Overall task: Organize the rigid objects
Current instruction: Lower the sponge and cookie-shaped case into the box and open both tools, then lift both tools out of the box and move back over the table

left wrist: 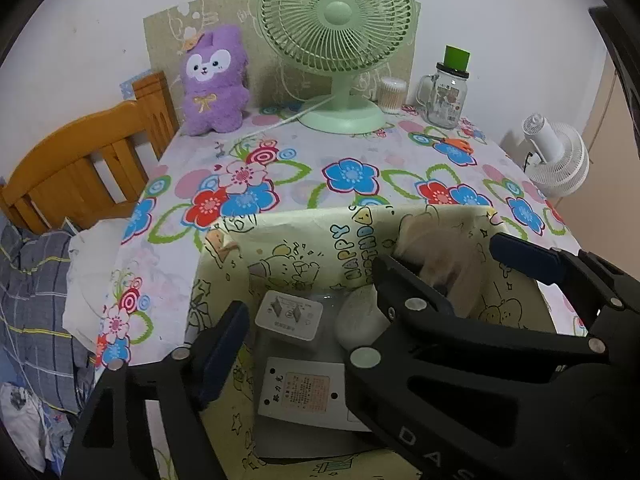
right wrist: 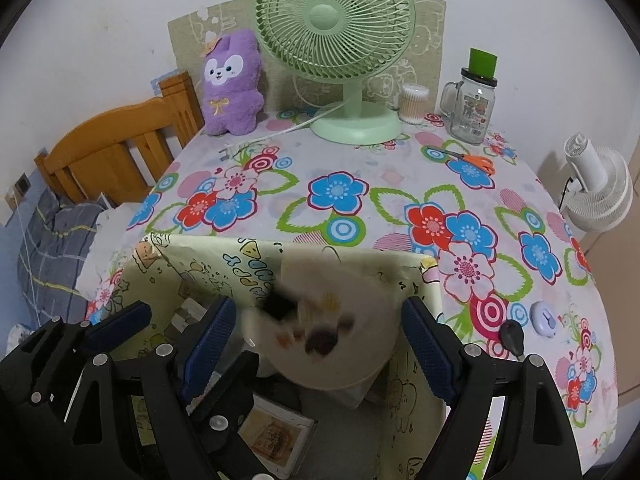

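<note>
Both grippers, left gripper (left wrist: 360, 300) and right gripper (right wrist: 316, 344), hang spread wide, gripping nothing, over the yellow box (left wrist: 312, 236) at lower centre, a blurred cream object (right wrist: 332, 336) between the right one's fingers.

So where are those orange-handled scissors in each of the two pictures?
Left wrist view: the scissors lie upper right on the floral tablecloth, just in front of the glass jar.
Right wrist view: the scissors lie upper right, again just below the glass jar.
Shared landmark: the green fan stands to their left in both.
</note>
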